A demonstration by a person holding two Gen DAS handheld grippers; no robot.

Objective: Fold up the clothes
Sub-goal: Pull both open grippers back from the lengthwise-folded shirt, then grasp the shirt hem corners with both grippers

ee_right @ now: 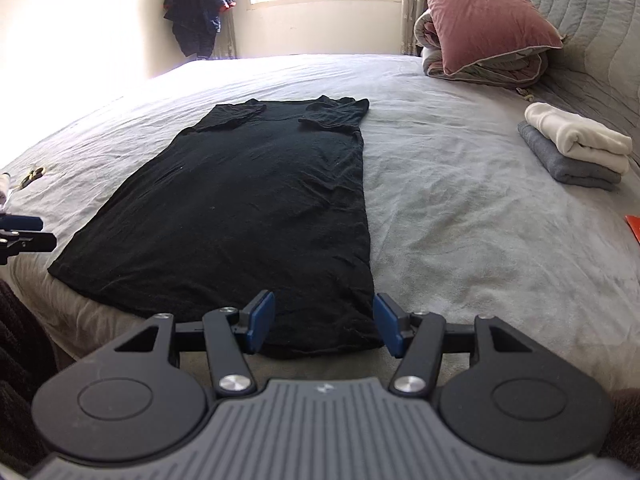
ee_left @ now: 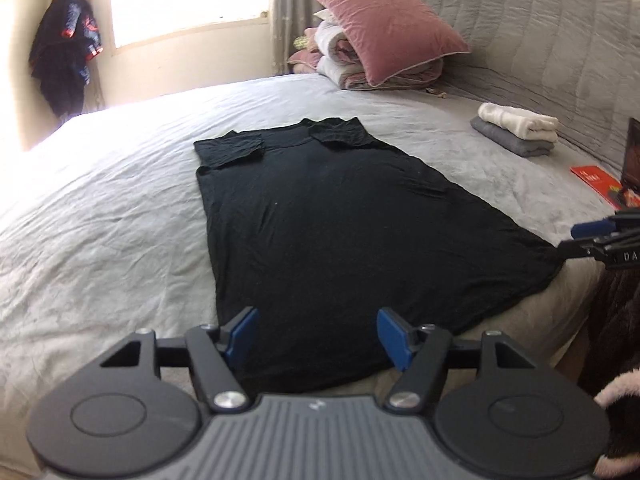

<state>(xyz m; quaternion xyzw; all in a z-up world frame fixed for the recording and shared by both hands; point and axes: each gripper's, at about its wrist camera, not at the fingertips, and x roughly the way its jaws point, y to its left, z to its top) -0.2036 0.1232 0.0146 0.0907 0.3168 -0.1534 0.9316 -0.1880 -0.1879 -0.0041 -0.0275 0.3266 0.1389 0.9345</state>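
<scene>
A black short-sleeved garment (ee_left: 320,208) (ee_right: 248,200) lies flat on the grey bed sheet (ee_left: 100,240) (ee_right: 480,220), both sleeves folded in over the chest and the hem nearest me. My left gripper (ee_left: 318,336) hovers over the left part of the hem, open, with the fabric lying loose beneath the blue pads (ee_left: 240,336). My right gripper (ee_right: 325,325) is open above the hem's right corner. The right gripper (ee_left: 592,236) also shows at the right edge of the left wrist view, and the left gripper (ee_right: 20,232) shows at the left edge of the right wrist view.
A pink pillow (ee_left: 384,28) (ee_right: 484,16) leans on folded quilts by the grey headboard. A folded white and grey stack (ee_left: 516,128) (ee_right: 576,148) sits at the right, with a red booklet (ee_left: 596,182) nearby. Scissors (ee_right: 34,174) lie at the left. Dark clothes (ee_left: 64,48) hang by the window.
</scene>
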